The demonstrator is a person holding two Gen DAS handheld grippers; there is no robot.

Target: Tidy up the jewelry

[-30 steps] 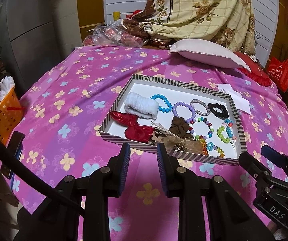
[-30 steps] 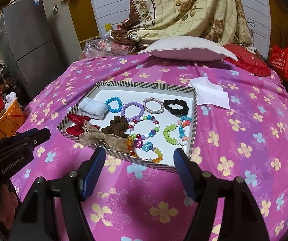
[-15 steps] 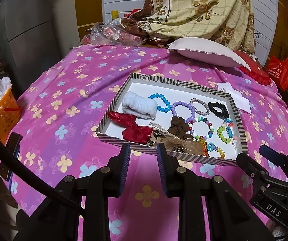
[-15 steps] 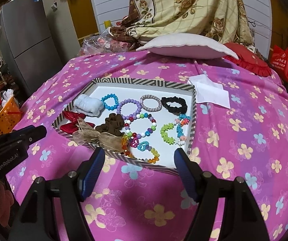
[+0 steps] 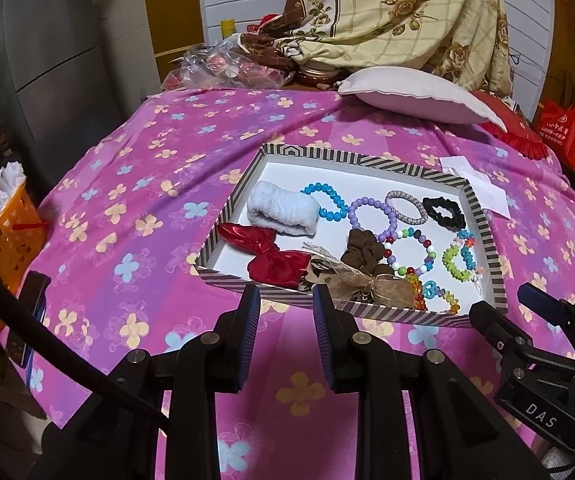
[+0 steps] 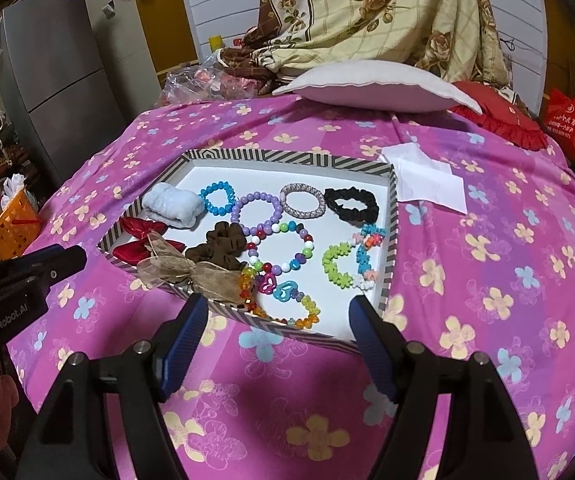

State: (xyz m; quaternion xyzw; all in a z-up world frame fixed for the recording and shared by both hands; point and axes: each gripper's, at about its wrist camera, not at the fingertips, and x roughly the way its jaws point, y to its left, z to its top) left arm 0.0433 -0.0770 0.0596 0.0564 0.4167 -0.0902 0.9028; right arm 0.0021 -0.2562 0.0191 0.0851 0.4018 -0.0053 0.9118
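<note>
A striped tray (image 5: 327,156) (image 6: 283,158) lies on the pink flowered cloth. Inside it lie a white fluffy band (image 5: 281,210) (image 6: 173,204), a red bow (image 5: 271,254), a brown scrunchie (image 6: 219,248), a tan ribbon bow (image 6: 191,270), a black scrunchie (image 6: 351,204) and several bead bracelets, among them a purple one (image 6: 257,212). My left gripper (image 5: 285,308) hovers just short of the tray's near rim, open, with nothing between its fingers. My right gripper (image 6: 275,314) stands wide open over the near rim, holding nothing.
A white paper (image 6: 423,178) lies right of the tray. A pillow (image 6: 367,88) and a heaped blanket (image 6: 367,12) sit at the far end. An orange basket (image 5: 3,236) stands off the left edge, and a red bag (image 6: 571,124) at far right.
Both views have crept slightly closer to the tray. Nothing in the tray has moved, and both grippers stay empty.
</note>
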